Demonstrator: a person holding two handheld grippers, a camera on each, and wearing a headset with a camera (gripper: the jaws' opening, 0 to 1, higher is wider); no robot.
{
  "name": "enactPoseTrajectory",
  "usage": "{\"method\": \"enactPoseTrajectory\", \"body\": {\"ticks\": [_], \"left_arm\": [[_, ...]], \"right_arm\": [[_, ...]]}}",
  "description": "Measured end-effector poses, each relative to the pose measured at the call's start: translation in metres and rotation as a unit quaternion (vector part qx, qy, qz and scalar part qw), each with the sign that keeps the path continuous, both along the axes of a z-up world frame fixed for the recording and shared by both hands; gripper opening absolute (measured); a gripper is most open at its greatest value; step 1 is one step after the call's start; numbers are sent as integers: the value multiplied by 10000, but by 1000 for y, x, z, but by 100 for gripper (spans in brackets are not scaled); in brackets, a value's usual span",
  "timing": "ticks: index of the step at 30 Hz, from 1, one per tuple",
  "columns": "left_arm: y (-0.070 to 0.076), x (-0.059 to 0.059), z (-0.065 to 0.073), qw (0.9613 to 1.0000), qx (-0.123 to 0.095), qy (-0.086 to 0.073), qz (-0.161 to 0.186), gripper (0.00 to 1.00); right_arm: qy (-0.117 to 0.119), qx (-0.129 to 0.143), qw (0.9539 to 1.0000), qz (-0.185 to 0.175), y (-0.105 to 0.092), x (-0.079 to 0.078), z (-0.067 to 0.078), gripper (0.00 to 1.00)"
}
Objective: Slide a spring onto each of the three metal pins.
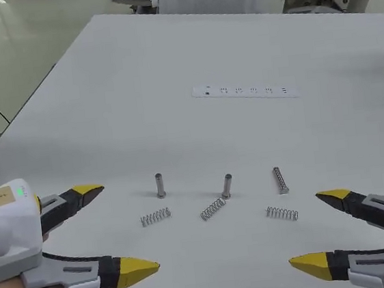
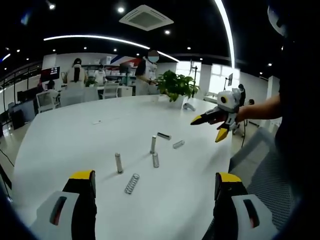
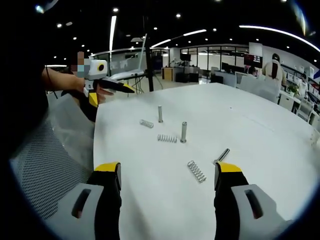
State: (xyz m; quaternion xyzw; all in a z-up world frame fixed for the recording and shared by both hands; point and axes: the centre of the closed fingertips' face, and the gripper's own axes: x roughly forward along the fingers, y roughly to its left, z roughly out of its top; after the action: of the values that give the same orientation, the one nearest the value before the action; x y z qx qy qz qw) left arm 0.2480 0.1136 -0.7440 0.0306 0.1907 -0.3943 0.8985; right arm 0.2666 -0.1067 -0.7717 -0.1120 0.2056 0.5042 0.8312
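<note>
Two wide-open grippers over a white table (image 1: 170,64), with pins and springs between them.
The left gripper (image 1: 128,226) and right gripper (image 1: 304,229) hold nothing, and each has its jaws spread far apart. The left pin (image 1: 160,185) and middle pin (image 1: 227,185) stand upright, while the right pin (image 1: 279,180) lies on its side (plainest in the right gripper view). The left spring (image 1: 156,216), middle spring (image 1: 212,208) and right spring (image 1: 282,213) lie loose on the table, nearer the person than the pins. The middle spring's end is just beside its pin's foot. A power strip (image 1: 245,91) lies farther back.
</note>
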Motion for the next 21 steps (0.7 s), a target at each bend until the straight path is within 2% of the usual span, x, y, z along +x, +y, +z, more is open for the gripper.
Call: {"method": "enactPoseTrajectory", "body": {"ticks": [8, 21], "left_arm": [[-3, 1, -1, 10000, 6, 6, -33, 97], [-2, -2, -12, 9999, 70, 133, -62, 97]], "right_arm": [[13, 14, 10000, -27, 0, 1, -1, 76], [32, -58, 10000, -49, -4, 2, -6, 76]]}}
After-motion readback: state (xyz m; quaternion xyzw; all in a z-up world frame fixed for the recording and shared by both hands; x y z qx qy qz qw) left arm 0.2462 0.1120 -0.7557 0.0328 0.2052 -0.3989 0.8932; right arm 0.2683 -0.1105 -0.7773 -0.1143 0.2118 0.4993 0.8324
